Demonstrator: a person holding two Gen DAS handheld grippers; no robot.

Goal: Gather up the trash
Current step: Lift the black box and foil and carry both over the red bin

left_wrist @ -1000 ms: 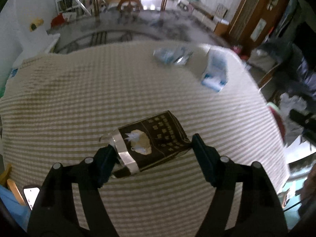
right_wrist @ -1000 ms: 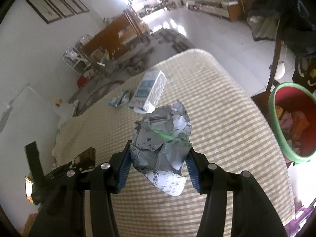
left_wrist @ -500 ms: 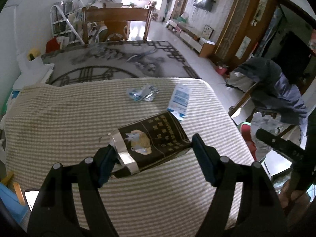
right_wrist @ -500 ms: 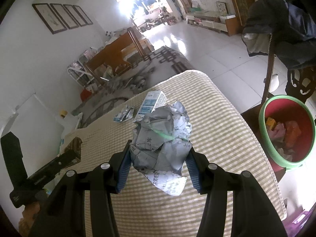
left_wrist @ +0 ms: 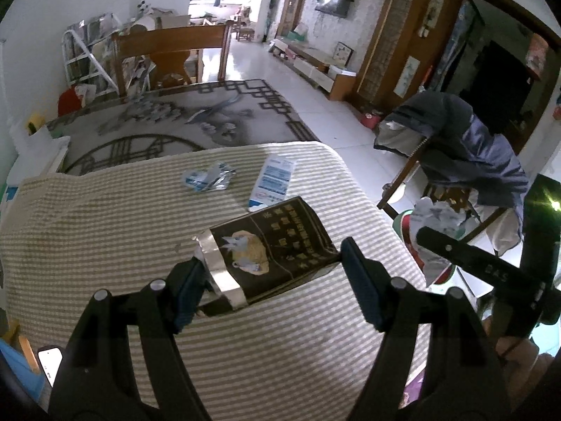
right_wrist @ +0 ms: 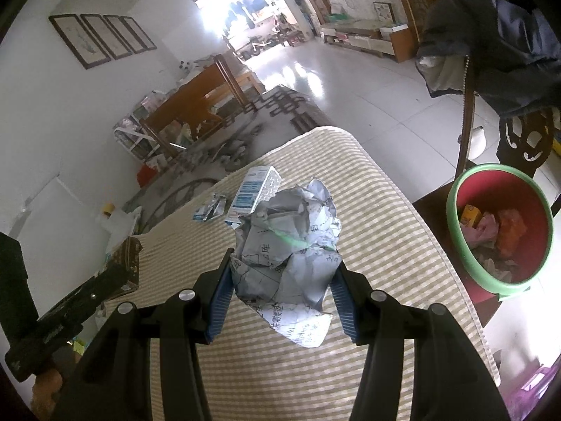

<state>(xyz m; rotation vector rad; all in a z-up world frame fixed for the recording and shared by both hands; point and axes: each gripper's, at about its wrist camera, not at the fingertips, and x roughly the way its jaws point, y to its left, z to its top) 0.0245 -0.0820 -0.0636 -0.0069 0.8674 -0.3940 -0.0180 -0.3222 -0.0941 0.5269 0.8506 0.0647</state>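
Observation:
A black packet (left_wrist: 273, 249) with gold print and a torn silver end hangs above the striped tablecloth (left_wrist: 105, 228), and my left gripper (left_wrist: 270, 263) is shut on it. In the right wrist view, my right gripper (right_wrist: 283, 263) is shut on a crumpled ball of printed paper (right_wrist: 291, 231), held over the table's right side. Beside the table's right edge stands a red bin with a green rim (right_wrist: 466, 256) holding some trash. A white and blue carton (left_wrist: 275, 179) and a crumpled foil wrapper (left_wrist: 207, 179) lie on the far part of the table.
A chair draped with a dark jacket (left_wrist: 463, 147) stands past the bin. A wooden chair (left_wrist: 168, 56) and a patterned surface lie beyond the table's far edge. A phone (left_wrist: 49, 365) sits at the near left. The tablecloth's edge (right_wrist: 455, 280) drops off toward the bin.
My left gripper has risen with the black packet, so more of the room and the far table edge shows. The right gripper has drifted slightly with the paper ball, and the bin looks nearer.

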